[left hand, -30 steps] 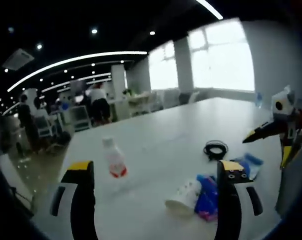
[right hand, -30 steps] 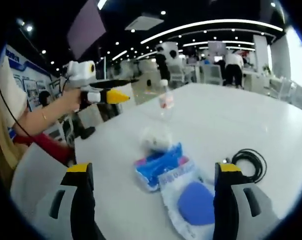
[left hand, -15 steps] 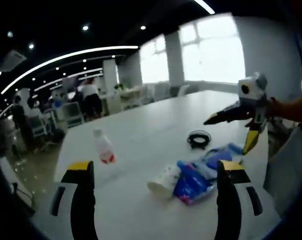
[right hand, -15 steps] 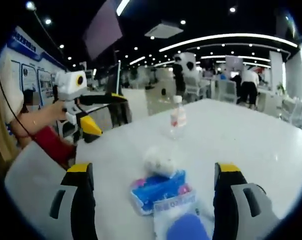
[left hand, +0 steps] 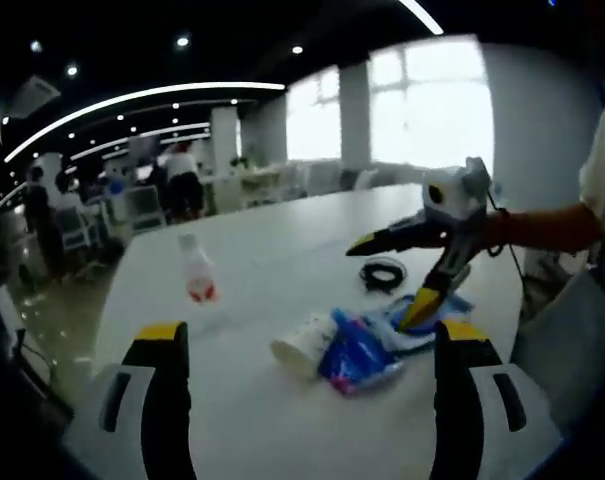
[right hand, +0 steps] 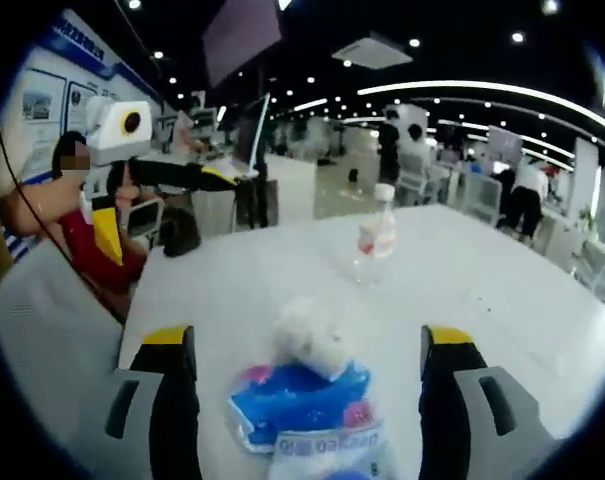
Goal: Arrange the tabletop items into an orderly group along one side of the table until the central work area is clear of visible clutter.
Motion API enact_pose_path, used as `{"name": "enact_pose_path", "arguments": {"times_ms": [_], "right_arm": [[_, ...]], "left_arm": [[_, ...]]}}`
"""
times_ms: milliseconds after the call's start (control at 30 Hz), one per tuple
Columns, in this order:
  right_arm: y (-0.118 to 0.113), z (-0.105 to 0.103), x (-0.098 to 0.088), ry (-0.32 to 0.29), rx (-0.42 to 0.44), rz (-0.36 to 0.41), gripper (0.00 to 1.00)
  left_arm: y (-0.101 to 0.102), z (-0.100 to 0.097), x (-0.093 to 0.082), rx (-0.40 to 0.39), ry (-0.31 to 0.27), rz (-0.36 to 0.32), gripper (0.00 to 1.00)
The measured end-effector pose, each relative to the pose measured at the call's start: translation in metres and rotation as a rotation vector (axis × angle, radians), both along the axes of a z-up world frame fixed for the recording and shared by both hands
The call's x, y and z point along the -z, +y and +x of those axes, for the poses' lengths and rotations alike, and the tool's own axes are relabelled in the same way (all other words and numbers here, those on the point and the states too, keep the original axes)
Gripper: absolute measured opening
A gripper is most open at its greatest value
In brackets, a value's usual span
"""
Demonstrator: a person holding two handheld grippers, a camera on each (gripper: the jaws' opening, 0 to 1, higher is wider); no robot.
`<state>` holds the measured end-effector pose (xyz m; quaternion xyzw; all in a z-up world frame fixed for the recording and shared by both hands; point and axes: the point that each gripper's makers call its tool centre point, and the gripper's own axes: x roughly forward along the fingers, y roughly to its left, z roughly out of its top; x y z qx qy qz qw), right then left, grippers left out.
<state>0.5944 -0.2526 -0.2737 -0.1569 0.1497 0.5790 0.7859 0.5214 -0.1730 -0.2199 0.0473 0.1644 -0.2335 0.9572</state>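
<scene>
The left gripper [left hand: 307, 345] stands with its jaws wide apart and nothing between them, rising from the bottom of the left gripper view. Just beyond the jaws, at lower centre, a white paper cup [left hand: 302, 345] lies on its side on the white table [left hand: 272, 260], touching a blue packet [left hand: 360, 352]. A coil of black cable [left hand: 384, 273] lies behind the packet, right of centre. A small clear bottle [left hand: 195, 277] with a red label stands upright, well apart at left of centre.

The right gripper [right hand: 302, 350] is also spread open and empty. In the left gripper view it enters from the right, jaws parted above the packet and cable. In the right gripper view, the packet lies between the jaws at bottom centre, the cup behind it, the bottle at upper centre.
</scene>
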Motion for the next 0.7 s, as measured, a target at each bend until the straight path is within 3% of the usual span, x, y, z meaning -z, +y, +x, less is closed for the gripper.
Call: {"name": "enact_pose_path", "arguments": {"times_ms": [67, 300, 467, 567, 700], "right_arm": [[0.003, 0.004, 0.01, -0.038, -0.018, -0.05, 0.9], [0.011, 0.005, 0.037, -0.075, -0.086, -0.142, 0.86], [0.02, 0.014, 0.05, -0.072, -0.084, -0.148, 0.85], [0.023, 0.02, 0.058, -0.095, -0.085, -0.167, 0.84], [0.03, 0.025, 0.067, -0.096, -0.093, -0.168, 0.83]], "left_arm": [[-0.001, -0.002, 0.002, 0.003, 0.003, 0.01, 1.0], [-0.006, -0.003, 0.006, -0.001, 0.007, -0.006, 1.0], [-0.01, -0.004, 0.013, 0.012, 0.025, 0.026, 1.0], [-0.011, -0.003, 0.014, -0.027, 0.044, -0.019, 1.0], [-0.021, -0.007, 0.019, -0.006, 0.061, -0.036, 1.0]]}}
